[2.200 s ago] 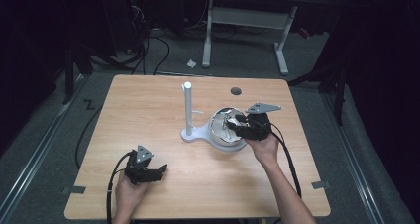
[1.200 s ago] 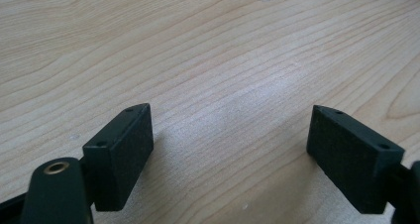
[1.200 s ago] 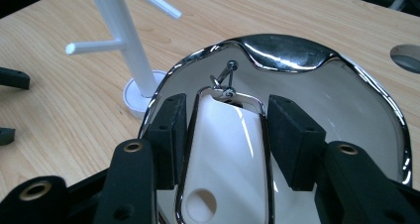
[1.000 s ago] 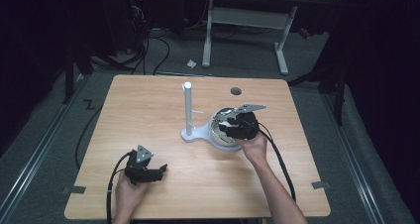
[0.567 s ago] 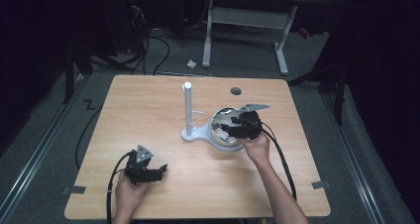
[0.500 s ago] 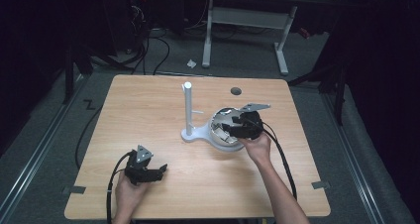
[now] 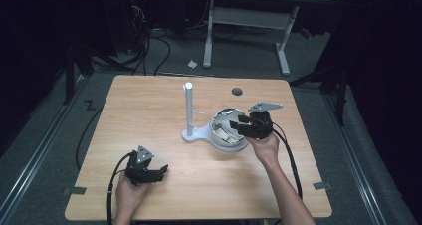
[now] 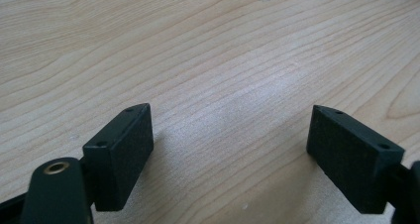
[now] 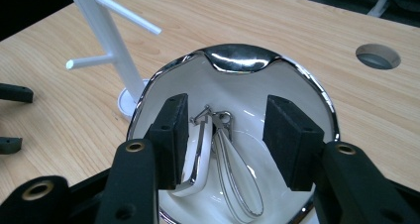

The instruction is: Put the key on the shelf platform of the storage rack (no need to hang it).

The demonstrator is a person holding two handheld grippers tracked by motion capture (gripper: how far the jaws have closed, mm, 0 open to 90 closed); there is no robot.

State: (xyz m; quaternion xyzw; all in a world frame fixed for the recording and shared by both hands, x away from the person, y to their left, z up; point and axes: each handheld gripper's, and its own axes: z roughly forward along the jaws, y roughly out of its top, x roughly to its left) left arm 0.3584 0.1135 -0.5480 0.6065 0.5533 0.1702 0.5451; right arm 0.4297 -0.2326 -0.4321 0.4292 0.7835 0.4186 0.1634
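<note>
Right tool (image 9: 225, 135) — jaws just narrowed, unclamped — brackets bangle (image 9: 198, 154) inside white bowl (image 9: 307, 85).

One white stand (image 7: 189, 116), one bowl (image 7: 225, 141), two grippers.

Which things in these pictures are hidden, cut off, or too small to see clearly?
- Earrings in the white dish: in the high view too small to make out.
- Their lower ends: cut off by the bottom edge of the right gripper view.
- Right hand-held gripper: whether its left pad touches an earring is unclear.
- White stand: top cut off by the upper edge.
</note>
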